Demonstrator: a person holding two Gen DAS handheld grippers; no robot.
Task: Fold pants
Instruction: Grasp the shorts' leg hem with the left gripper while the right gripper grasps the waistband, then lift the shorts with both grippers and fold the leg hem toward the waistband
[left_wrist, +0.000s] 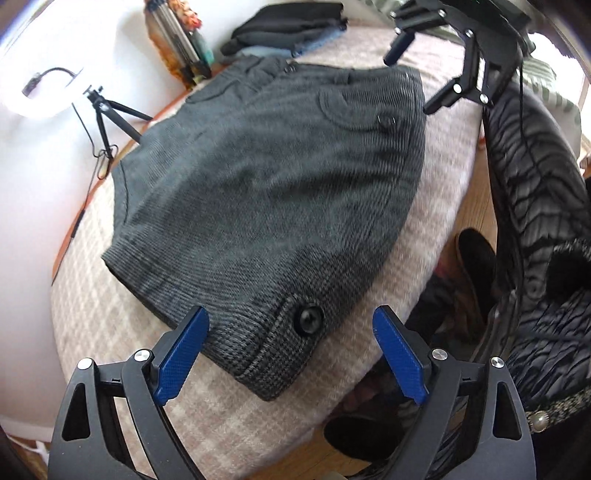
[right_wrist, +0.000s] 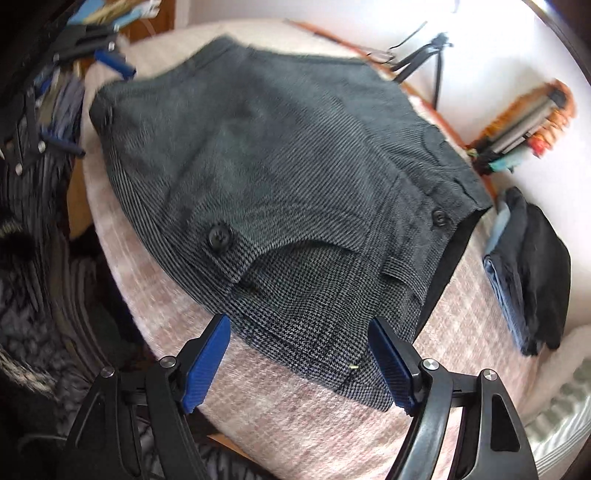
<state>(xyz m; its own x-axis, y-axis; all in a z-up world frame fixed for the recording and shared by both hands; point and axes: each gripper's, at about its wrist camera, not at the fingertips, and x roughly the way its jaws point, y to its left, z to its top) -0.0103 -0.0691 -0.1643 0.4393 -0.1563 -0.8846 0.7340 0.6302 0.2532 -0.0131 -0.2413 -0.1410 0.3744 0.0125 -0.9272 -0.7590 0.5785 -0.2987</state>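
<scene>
The grey checked pants lie spread flat on the pink plaid surface, with black buttons on the cuff and pocket. My left gripper is open, its blue fingers either side of the near cuff corner, holding nothing. In the right wrist view the pants fill the middle. My right gripper is open over the near waistband corner, empty. The right gripper also shows at the top right of the left wrist view, and the left gripper at the top left of the right wrist view.
A stack of folded dark and blue clothes lies at the far end of the surface, also in the left wrist view. A small tripod stands by the white wall. A dark quilted jacket hangs beside the surface edge.
</scene>
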